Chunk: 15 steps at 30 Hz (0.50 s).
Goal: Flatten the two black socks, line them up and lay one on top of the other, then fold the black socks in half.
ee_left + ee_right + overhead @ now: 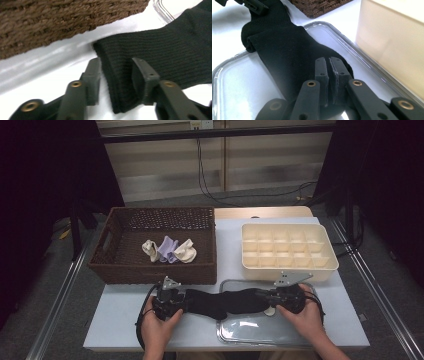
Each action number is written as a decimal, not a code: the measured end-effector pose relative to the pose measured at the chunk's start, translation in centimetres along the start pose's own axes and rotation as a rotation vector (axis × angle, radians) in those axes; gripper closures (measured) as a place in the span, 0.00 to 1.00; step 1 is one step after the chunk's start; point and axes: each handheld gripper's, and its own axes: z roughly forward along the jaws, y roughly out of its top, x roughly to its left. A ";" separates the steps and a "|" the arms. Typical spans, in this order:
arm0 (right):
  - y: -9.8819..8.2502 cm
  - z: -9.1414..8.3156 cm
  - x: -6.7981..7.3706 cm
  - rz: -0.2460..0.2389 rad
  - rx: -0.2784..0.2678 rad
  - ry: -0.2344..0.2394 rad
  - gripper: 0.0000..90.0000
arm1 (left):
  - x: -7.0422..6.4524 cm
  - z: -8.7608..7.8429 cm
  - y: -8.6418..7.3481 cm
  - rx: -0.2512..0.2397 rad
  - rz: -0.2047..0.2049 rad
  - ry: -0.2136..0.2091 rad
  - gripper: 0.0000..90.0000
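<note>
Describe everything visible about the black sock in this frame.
The black sock is a ribbed knit, stretched out lengthwise along the table's near edge. Its right part lies over the clear tray; its cuff end reaches onto the white tabletop in front of the wicker basket. The right gripper is clamped shut on one end. The left gripper straddles the folded cuff, jaws on either side of the fabric. It looks like a layered pair, though that is unclear.

Black sock (155,50): we lose its far length past the right edge of the left gripper view. Wicker basket (62,20), beyond the left tongs: cut off at the top. Cream box (394,42), right of the right tongs: blurred, cropped.
</note>
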 end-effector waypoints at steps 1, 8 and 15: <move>0.0 0.0 0.0 -0.001 -0.002 0.001 0.95 | 0.1 -0.1 0.0 0.006 -0.012 -0.007 0.69; 0.1 0.2 0.5 -0.016 -0.002 0.012 0.95 | 0.1 -0.1 0.2 0.027 -0.050 -0.034 0.79; 0.4 0.5 0.9 -0.017 -0.001 0.017 0.96 | 0.1 -0.1 0.3 0.034 -0.063 -0.043 0.85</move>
